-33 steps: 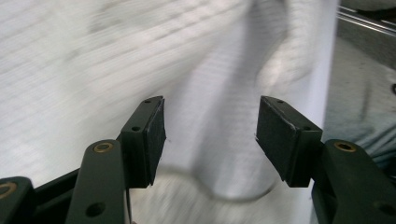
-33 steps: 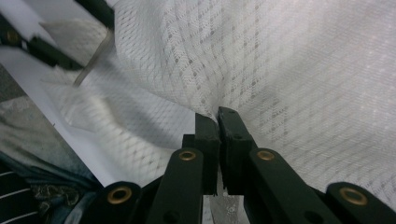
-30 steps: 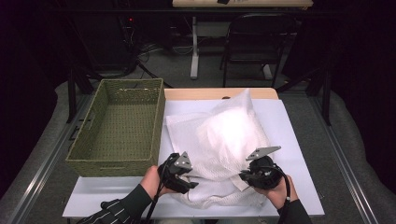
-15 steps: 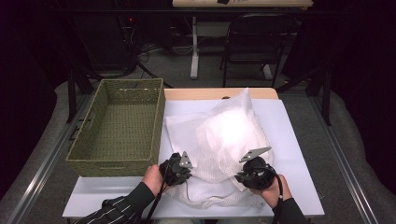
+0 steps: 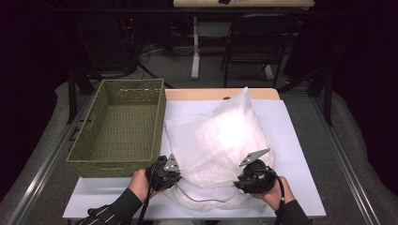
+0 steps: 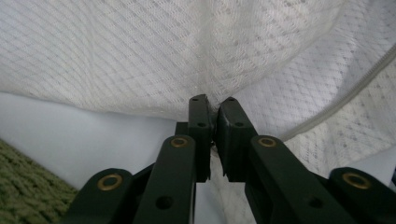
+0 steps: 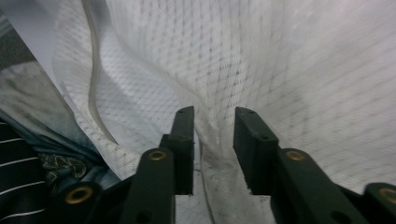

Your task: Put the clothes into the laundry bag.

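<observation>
I hold my left gripper (image 5: 174, 174) at the near left edge of the white mesh bag (image 5: 220, 140), which lies on the white table cover (image 5: 300, 154) in front of me, just right of the green woven basket (image 5: 117, 129). In the left gripper view my left gripper (image 6: 212, 100) has its jaws pressed together on a pinch of the mesh, and the fabric fans upward and outward from the tips; a grey zipper line (image 6: 345, 88) runs diagonally across the bag to the right of the jaws. The table cover (image 6: 79, 130) shows below the bag edge, with a corner of the basket (image 6: 23, 191) at lower left. My right gripper (image 5: 241, 180) sits at the near right edge of the bag. In the right gripper view my right gripper (image 7: 212, 112) has its jaws standing a narrow gap apart, with a ridge of mesh (image 7: 243, 60) rising between them; the pads do not appear to press it flat. The zipper line (image 7: 93, 65) curves down at the left of that view, and a striped sleeve (image 7: 18, 186) shows at lower left. The far corner of the bag stands up in a peak toward the back of the table. The basket holds nothing that I can see.
</observation>
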A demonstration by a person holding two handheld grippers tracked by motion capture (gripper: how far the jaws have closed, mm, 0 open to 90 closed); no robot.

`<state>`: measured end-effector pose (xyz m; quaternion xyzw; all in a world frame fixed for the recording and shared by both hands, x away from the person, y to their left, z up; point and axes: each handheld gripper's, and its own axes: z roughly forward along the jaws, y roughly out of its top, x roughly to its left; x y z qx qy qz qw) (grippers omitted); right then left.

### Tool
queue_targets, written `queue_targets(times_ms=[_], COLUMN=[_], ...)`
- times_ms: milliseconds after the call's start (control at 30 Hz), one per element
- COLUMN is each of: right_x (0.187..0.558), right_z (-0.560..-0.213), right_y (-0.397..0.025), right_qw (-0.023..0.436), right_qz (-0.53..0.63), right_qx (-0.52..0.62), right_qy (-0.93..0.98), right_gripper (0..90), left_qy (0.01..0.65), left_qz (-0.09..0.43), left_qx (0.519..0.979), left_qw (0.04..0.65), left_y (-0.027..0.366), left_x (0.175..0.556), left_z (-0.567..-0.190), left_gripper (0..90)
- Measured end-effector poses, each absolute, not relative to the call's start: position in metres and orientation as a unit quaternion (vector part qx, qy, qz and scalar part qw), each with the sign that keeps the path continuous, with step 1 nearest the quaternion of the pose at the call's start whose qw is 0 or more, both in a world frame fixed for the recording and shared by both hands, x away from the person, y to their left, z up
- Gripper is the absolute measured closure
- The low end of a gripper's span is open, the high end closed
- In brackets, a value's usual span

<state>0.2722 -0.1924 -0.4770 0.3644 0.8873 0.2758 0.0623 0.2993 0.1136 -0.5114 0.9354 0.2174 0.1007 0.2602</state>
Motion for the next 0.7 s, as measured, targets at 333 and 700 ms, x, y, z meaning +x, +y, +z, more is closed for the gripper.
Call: queue_targets(times_ms=[333,700], right_x=[0.283,0.333], right_z=[-0.442,-0.505], right_y=[-0.257,-0.249], right_qw=[0.128,0.103], right_qz=[0.344,0.222], right_qx=[0.435,0.499], right_qy=[0.822,0.831], right_gripper=[39.3,54.4], left_qy=[0.242,0.255], left_qz=[0.106,0.109], left_qx=[0.93,0.932], left_qw=[0.256,0.234], left_y=[0.089,0.067], left_x=[0.313,0.33], left_z=[-0.517,-0.536], left_gripper=[43.7,64.2])
